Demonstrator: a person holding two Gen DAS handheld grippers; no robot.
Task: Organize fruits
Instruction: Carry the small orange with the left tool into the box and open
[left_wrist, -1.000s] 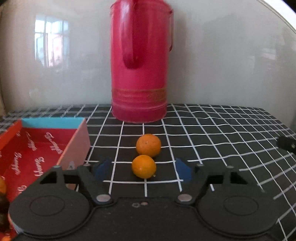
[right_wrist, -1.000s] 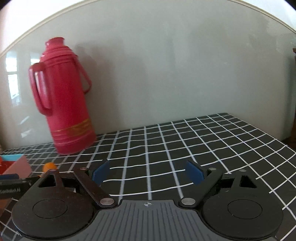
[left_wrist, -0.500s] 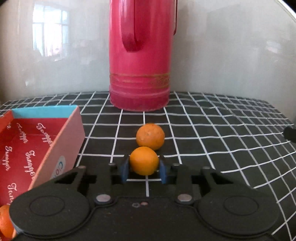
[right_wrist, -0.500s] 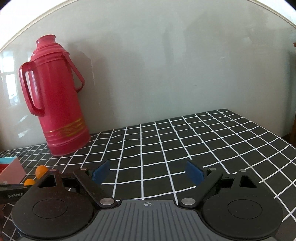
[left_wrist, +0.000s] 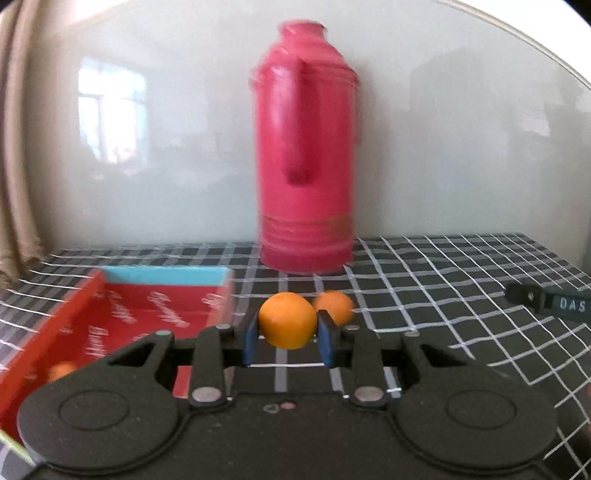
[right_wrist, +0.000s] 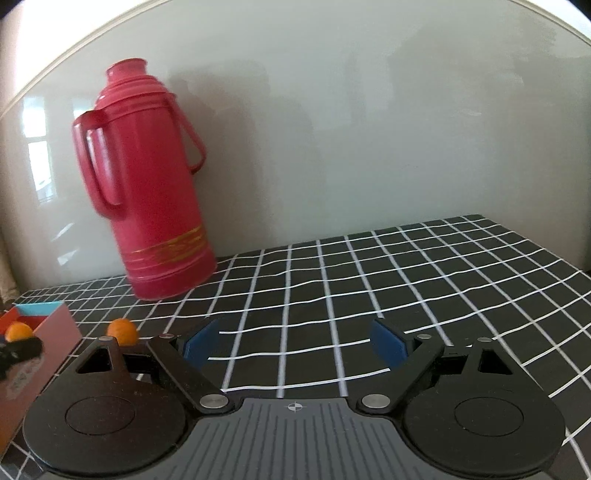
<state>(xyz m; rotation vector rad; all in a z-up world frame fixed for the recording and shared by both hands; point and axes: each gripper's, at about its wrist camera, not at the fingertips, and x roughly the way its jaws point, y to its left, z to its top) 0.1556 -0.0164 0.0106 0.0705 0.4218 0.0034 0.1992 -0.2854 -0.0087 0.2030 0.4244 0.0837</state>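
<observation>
My left gripper is shut on a small orange, its blue pads pressing both sides, and holds it just above the cloth. A second orange lies on the cloth behind it, to the right. A third orange lies inside the red box at the left. My right gripper stands open over bare cloth with nothing between its fingers. In the right wrist view the loose orange lies at the left, and the held orange shows over the box.
A tall red thermos stands against the back wall, behind the oranges; the right wrist view shows the thermos at the left. The black grid tablecloth spreads out to the right. A curtain hangs at the far left.
The left gripper shut on the nearer orange, then lifted it off the cloth and carried it left toward the box. The right gripper stayed open and shifted slightly.
</observation>
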